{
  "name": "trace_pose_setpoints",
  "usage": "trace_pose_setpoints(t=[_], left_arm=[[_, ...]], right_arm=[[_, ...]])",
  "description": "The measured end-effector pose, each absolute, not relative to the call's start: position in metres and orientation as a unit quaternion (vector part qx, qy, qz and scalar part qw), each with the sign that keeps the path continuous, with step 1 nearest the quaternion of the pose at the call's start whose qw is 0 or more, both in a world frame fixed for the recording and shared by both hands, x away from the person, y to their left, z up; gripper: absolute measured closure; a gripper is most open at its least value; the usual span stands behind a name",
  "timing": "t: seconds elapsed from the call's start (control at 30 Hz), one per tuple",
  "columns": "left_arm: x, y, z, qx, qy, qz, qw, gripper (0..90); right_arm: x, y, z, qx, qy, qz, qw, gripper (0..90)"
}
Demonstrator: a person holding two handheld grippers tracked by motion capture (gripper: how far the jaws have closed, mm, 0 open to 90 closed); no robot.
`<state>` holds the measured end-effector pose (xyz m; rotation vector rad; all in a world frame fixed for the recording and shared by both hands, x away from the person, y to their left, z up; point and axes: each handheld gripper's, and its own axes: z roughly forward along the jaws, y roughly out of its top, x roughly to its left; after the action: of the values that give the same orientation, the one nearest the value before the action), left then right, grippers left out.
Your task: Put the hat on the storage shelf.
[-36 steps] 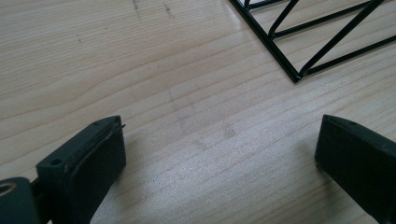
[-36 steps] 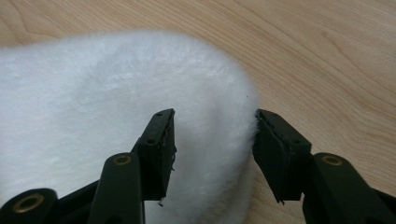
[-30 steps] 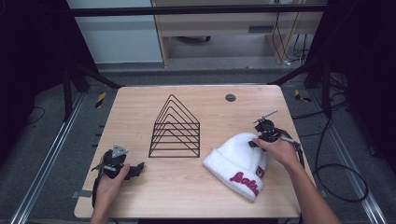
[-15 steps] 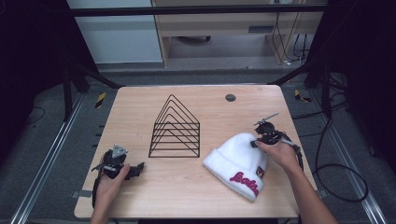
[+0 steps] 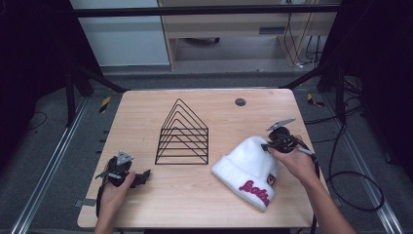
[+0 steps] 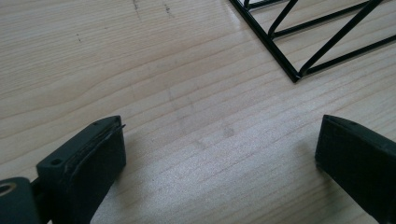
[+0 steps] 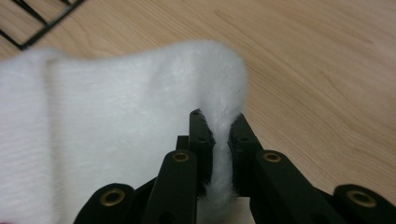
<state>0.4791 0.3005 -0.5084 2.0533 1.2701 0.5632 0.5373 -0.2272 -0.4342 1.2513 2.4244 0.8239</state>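
The high view is evenly lit from above: the pale wood worktop [image 5: 204, 200] is bright, while the floor and the room around it sink into near black at the left and right edges. Shadows on the worktop are soft and short. The picture is slightly soft overall, with fine detail smeared.

The left gripper view is sharp on the wood grain, with a mild sheen across the middle; the 2 black jaws cast faint, diffuse shadows beside them.

In the right gripper view the white hat [image 7: 116, 116] is almost blown out, its knit texture washed pale, and its far edge is fuzzy. The wood behind is slightly out of focus.
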Motion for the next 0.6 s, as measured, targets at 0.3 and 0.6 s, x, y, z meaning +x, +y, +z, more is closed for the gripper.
trace_pose_setpoints(t=[0.3, 0.6], left_arm=[[0.479, 0.300, -0.508, 0.783, 0.485, 0.215, 0.325, 0.9], [0.479, 0.301, -0.508, 0.783, 0.484, 0.215, 0.325, 0.9]], right_arm=[[0.508, -0.214, -0.396, 0.382, 0.846, 0.329, 0.175, 83.2], [0.487, -0.197, -0.364, 0.339, 0.850, 0.355, 0.191, 83.4]])
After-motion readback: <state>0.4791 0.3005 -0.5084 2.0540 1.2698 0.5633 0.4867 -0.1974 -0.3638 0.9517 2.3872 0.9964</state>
